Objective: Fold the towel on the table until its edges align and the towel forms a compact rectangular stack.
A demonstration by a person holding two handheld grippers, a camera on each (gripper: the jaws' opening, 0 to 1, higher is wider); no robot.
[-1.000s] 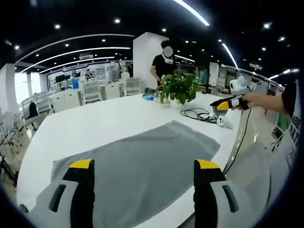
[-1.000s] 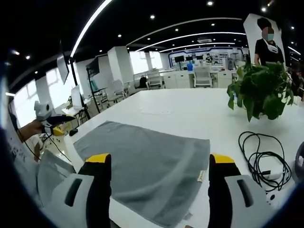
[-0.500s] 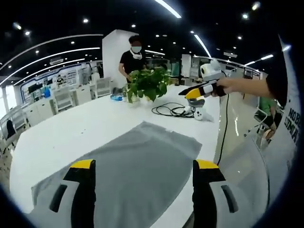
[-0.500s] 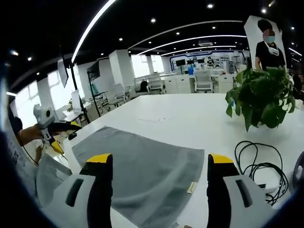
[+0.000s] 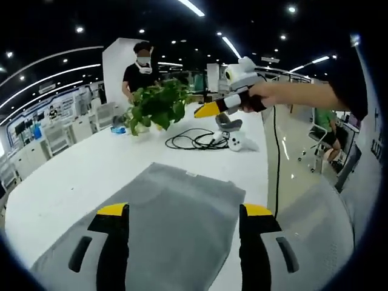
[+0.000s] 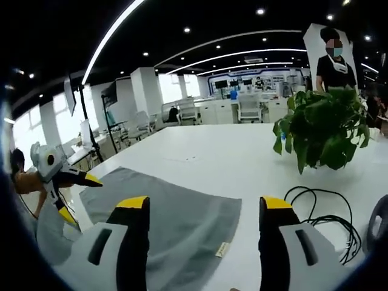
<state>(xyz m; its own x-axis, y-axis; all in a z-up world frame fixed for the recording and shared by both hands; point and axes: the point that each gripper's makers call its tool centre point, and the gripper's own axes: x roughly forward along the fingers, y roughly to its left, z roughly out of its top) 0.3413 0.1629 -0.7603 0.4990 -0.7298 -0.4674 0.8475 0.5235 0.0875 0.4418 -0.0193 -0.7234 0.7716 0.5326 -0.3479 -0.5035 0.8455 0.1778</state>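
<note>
Firstly, left gripper view. Left gripper (image 5: 182,212): yellow-tipped jaws set wide apart, nothing between them, hovering over the towel. Towel (image 5: 176,212): grey, spread flat on the table (image 5: 79,170), reaching along the table's near edge, one corner pointing toward the far end. Right gripper (image 5: 209,109): held aloft in a person's hand (image 5: 267,97), above the table's far right edge, yellow tips close together; whether fully closed cannot be told. Black cable (image 5: 194,140): coiled on the table beyond the towel, beside a white plug block (image 5: 236,142). Potted plant (image 5: 156,106): green, leafy, at the table's far end. Person (image 5: 140,70): black shirt, standing behind the plant.

Next, right gripper view. Right gripper (image 6: 203,212): jaws wide apart, gripping nothing, above the towel's near corner. Towel (image 6: 176,218): flat, grey, small label (image 6: 222,249) at its near edge, lying toward the table's left edge. Table (image 6: 224,157): white, long. Left gripper (image 6: 76,179): at the table's left edge, just beside the towel's far side; jaw state cannot be told. Potted plant (image 6: 318,136): on the table's right side. Cable (image 6: 327,218): coiled near the plant. Person (image 6: 333,60): standing behind the plant.
</note>
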